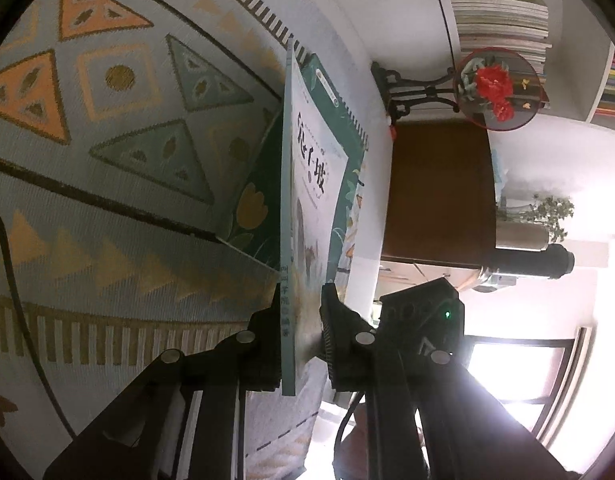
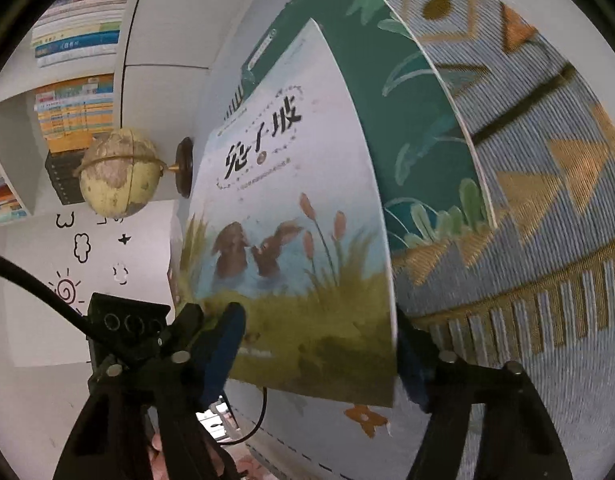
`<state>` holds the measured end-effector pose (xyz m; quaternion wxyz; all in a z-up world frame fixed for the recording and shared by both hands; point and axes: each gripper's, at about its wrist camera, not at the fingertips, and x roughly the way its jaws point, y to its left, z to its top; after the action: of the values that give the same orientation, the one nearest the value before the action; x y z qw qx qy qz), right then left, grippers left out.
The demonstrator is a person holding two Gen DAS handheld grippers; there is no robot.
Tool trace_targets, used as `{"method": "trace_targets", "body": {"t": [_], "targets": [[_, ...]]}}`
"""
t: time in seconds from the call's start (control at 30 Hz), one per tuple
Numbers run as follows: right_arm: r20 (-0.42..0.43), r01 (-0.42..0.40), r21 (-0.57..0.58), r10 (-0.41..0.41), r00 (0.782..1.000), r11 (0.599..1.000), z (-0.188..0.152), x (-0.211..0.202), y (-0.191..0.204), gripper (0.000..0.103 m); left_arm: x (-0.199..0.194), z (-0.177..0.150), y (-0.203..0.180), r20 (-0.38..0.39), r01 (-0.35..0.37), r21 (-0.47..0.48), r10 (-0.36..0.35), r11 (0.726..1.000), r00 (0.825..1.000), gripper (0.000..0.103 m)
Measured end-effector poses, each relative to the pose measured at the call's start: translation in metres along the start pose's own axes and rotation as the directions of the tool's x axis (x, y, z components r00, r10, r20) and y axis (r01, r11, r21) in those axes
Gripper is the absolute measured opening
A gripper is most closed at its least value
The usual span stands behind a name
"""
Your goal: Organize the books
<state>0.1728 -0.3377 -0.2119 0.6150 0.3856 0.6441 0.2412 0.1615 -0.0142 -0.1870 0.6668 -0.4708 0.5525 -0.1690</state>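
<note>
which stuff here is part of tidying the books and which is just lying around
Part of the job:
- rabbit book, clamped in the left gripper
- green book behind it
- right gripper, jaws either side of the rabbit book
- shelved books

Just lying about:
- globe
- flower fan
- flask
- patterned cloth

A woven cloth (image 1: 119,128) of pale blue covers the worktop — patterned with orange and green triangles, diamonds and a striped gold border. White shelves (image 2: 67,92) hold stacked books (image 1: 499,4), with a round fan bearing a red flower (image 1: 495,88) and a yellowed globe (image 2: 117,172) beside them. A window (image 1: 507,372) glares bright — the white wall (image 2: 67,264) carries black doodle stickers.
</note>
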Motion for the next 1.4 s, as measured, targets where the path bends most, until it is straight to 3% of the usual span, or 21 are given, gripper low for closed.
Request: {"method": "trace_targets", "body": {"t": [0.33, 0.37, 0.47, 0.63, 0.7, 0.9, 1.07, 1.2, 1.27, 1.4], "targets": [[-0.009, 0.046, -0.037, -0.046, 0.999, 0.998, -0.01, 0.0, 0.002, 0.063, 0.002, -0.003, 0.001, -0.01, 0.058, -0.047, -0.058, 0.997, 0.998, 0.012], [-0.009, 0.036, -0.019, -0.036, 0.999, 0.999, -0.012, -0.001, -0.001, 0.066, 0.003, -0.004, 0.001, -0.014, 0.059, -0.045, -0.06, 0.997, 0.998, 0.012], [-0.004, 0.011, 0.004, -0.011, 1.0, 1.0, -0.014, -0.002, -0.004, 0.069, 0.008, -0.008, -0.003, -0.031, 0.029, -0.009, -0.03, 1.0, 0.999, 0.012], [0.022, 0.041, -0.032, -0.041, 0.999, 0.999, -0.015, -0.005, -0.001, 0.069, 0.012, -0.006, -0.004, -0.044, 0.013, -0.006, -0.014, 1.0, 0.999, 0.012], [0.043, 0.056, -0.041, -0.054, 0.998, 0.998, -0.015, -0.007, 0.002, 0.063, 0.01, -0.005, -0.005, -0.04, 0.0, 0.003, 0.0, 1.0, 0.999, 0.012], [0.074, 0.144, -0.099, -0.137, 0.988, 0.985, -0.025, -0.012, 0.01, 0.042, 0.005, -0.008, -0.011, -0.034, -0.125, 0.098, 0.129, 0.987, 0.991, 0.012], [0.173, 0.312, -0.276, -0.272, 0.947, 0.909, -0.04, -0.016, 0.039, 0.037, 0.004, -0.017, -0.018, -0.013, -0.251, 0.216, 0.26, 0.943, 0.965, 0.013], [0.268, 0.443, -0.369, -0.363, 0.892, 0.817, -0.049, -0.007, 0.06, 0.036, 0.001, -0.015, -0.021, 0.011, -0.258, 0.247, 0.264, 0.934, 0.965, 0.013], [0.293, 0.484, -0.367, -0.395, 0.871, 0.794, -0.049, -0.003, 0.062, 0.033, -0.001, -0.012, -0.021, 0.022, -0.27, 0.267, 0.275, 0.925, 0.961, 0.013], [0.389, 0.602, -0.419, -0.465, 0.795, 0.679, -0.058, 0.006, 0.081, 0.028, -0.008, -0.009, -0.022, 0.028, -0.253, 0.316, 0.257, 0.914, 0.966, 0.012]]}}
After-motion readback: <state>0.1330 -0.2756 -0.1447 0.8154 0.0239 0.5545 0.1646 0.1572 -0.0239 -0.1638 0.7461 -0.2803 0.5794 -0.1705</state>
